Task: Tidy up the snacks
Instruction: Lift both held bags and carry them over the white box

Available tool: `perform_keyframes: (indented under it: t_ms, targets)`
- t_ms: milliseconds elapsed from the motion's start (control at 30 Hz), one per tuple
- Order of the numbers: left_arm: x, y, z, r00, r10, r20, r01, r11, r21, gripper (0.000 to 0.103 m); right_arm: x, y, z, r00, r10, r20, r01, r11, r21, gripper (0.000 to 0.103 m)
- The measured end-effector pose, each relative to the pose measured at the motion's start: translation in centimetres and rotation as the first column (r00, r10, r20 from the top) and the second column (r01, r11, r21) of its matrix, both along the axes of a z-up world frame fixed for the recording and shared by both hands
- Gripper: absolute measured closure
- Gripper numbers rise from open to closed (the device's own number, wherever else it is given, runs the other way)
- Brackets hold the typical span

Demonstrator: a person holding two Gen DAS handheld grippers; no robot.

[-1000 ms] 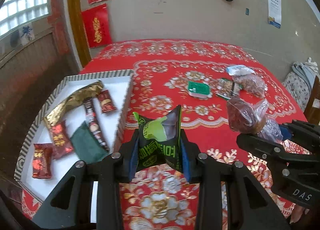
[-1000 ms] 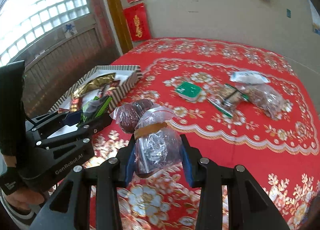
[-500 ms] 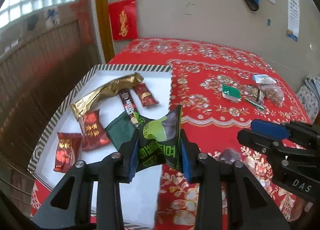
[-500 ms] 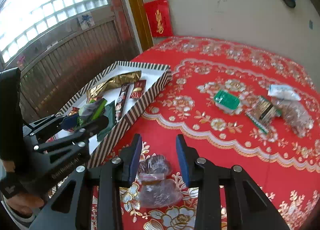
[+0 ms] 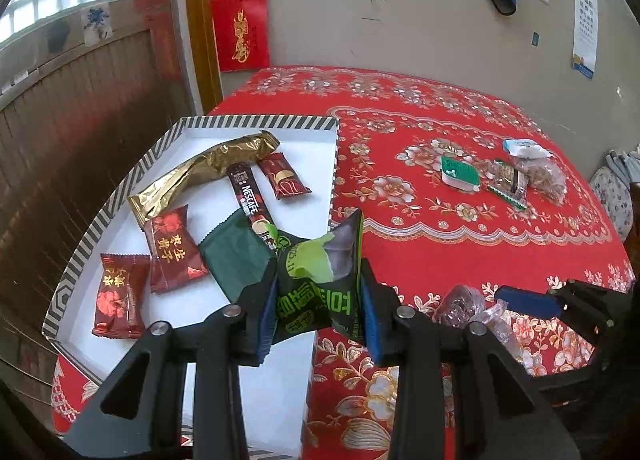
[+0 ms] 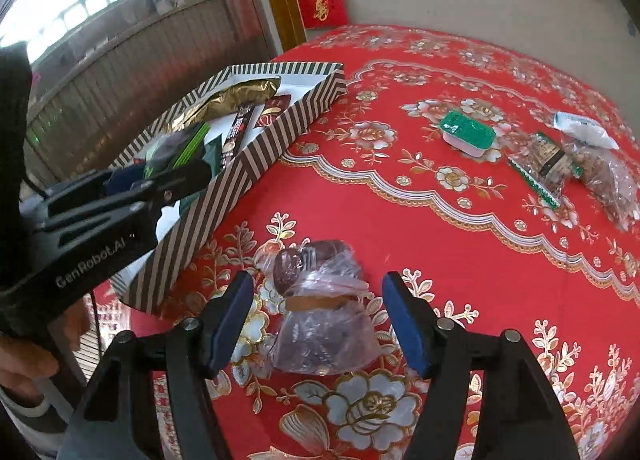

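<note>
My left gripper [image 5: 318, 312] is shut on a black and green snack packet [image 5: 318, 280], held over the right edge of the striped box [image 5: 256, 122]. The box has a white floor with a gold wrapper [image 5: 200, 175], a Nescafe stick [image 5: 250, 199], several red candies and a dark green packet [image 5: 236, 256] in it. In the right wrist view my right gripper [image 6: 318, 320] has its jaws opening around a clear bag of dark red fruit [image 6: 320, 308] that lies on the red tablecloth. The pads stand clear of the bag. The left gripper [image 6: 160, 175] shows at the left there.
Farther right on the floral tablecloth lie a green-lidded tub [image 5: 460, 175], a small clear packet with a green strip [image 5: 508, 183], a bag of nuts [image 5: 540, 175] and a white packet [image 5: 524, 147]. A hand [image 6: 24, 360] holds the left gripper's grip. A wall stands behind the table.
The right gripper lowered the clear fruit bag onto the cloth and let it go, its jaws now wider. The left gripper carried the green packet left, over the box edge.
</note>
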State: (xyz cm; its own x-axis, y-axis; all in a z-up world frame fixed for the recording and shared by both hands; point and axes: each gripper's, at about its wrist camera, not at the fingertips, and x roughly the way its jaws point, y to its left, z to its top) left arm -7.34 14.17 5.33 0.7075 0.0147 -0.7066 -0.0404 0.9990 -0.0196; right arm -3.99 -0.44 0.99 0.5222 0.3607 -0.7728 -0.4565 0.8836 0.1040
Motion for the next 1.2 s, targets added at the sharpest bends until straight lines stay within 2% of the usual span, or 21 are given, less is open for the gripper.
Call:
perform_keyframes:
  t_ms: [200, 233, 267, 367, 633, 1200]
  targets:
    - [0.0, 0.0, -0.1, 1.0, 0.003, -0.001, -0.003, 1.0, -0.004, 0.065, -0.4, 0.7, -0.7, 1.0, 0.01, 0.012, -0.01, 0.999, -0.047, 0.037]
    - [0.0, 0.0, -0.1, 1.0, 0.004, -0.001, -0.004, 1.0, -0.005, 0.065, -0.5, 0.8, -0.9, 1.0, 0.013, 0.017, -0.012, 0.998, -0.058, 0.049]
    - [0.0, 0.0, -0.2, 1.0, 0.006, -0.003, -0.006, 1.0, -0.006, 0.065, -0.3, 0.9, -1.1, 1.0, 0.011, 0.018, -0.01, 0.998, -0.065, 0.056]
    - [0.1, 0.4, -0.4, 1.0, 0.014, -0.01, -0.014, 1.0, -0.013, 0.065, -0.3, 0.2, -1.1, 1.0, -0.002, 0.022, 0.002, 0.999, -0.032, 0.057]
    - [0.1, 1.0, -0.2, 1.0, 0.028, 0.001, -0.028, 0.999, -0.016, 0.065, -0.1, -0.4, 1.3, 0.997, -0.023, 0.069, 0.022, 1.0, 0.015, 0.057]
    - [-1.2, 5.2, 1.4, 0.992, 0.119, 0.045, -0.119, 0.993, 0.001, 0.065, 0.3, 5.5, 4.9, 0.986, 0.092, 0.137, -0.095, 0.995, 0.016, 0.057]
